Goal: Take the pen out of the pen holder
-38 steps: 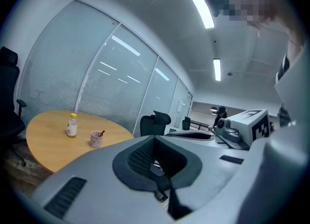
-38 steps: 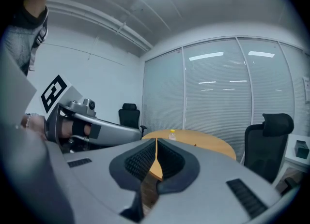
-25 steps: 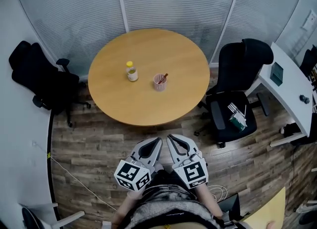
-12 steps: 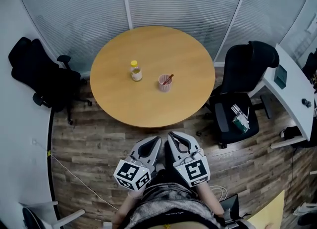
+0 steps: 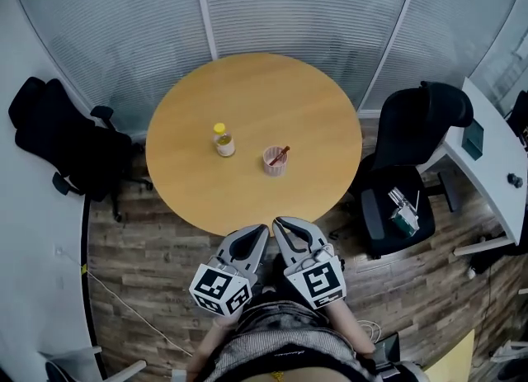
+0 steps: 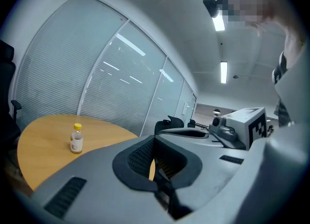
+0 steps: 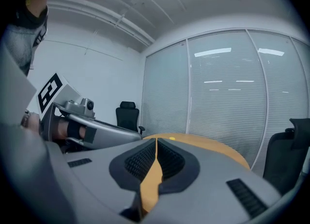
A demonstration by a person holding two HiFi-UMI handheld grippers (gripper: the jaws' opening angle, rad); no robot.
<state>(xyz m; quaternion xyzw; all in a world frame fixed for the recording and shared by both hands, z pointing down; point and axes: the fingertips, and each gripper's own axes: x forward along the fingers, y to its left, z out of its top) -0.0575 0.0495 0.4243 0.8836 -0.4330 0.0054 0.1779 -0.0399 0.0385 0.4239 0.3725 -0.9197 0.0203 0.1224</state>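
The round table (image 5: 247, 100) bears the pen holder (image 5: 272, 162) with the pen (image 5: 280, 154); the left gripper (image 5: 261, 231) and right gripper (image 5: 280, 224), closed and empty, should first approach.

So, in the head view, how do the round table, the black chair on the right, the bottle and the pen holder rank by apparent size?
1. round table
2. black chair
3. bottle and pen holder: they look about alike, so I do not rank them.

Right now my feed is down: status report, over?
Left gripper and right gripper shut, empty, short of round wooden table. Reddish pen in pink pen holder. Path clear.
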